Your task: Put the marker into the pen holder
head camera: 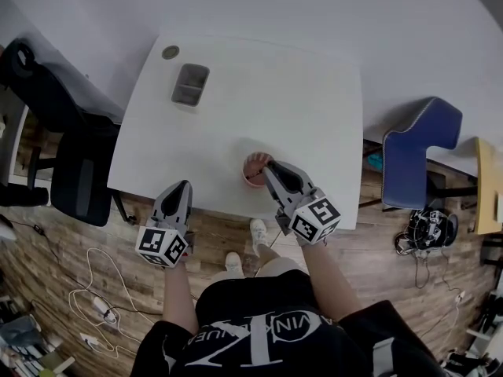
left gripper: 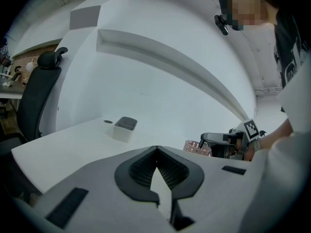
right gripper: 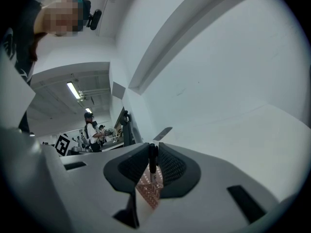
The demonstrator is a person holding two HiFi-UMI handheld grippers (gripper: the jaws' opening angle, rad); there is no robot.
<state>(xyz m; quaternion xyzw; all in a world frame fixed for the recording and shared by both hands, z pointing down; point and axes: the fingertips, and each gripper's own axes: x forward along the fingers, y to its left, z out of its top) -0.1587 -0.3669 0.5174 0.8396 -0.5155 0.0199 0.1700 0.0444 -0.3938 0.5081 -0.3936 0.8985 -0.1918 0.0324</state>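
Your right gripper (right gripper: pixel 153 152) is pinched nearly closed on the marker (right gripper: pixel 152 160), holding it upright with its lower end over the pink mesh holder (right gripper: pixel 147 192). That looks deliberate, so the marker can drop straight in. The holder (head camera: pixel 253 168) stands at the table's (head camera: pixel 314 116) 6 o'clock edge, close to you, with the grey box (head camera: pixel 189 83) well apart at 11 o'clock. Your left gripper (head camera: pixel 182 185) has its tips together on nothing and hangs off the near edge at 7 o'clock, probably to stay clear.
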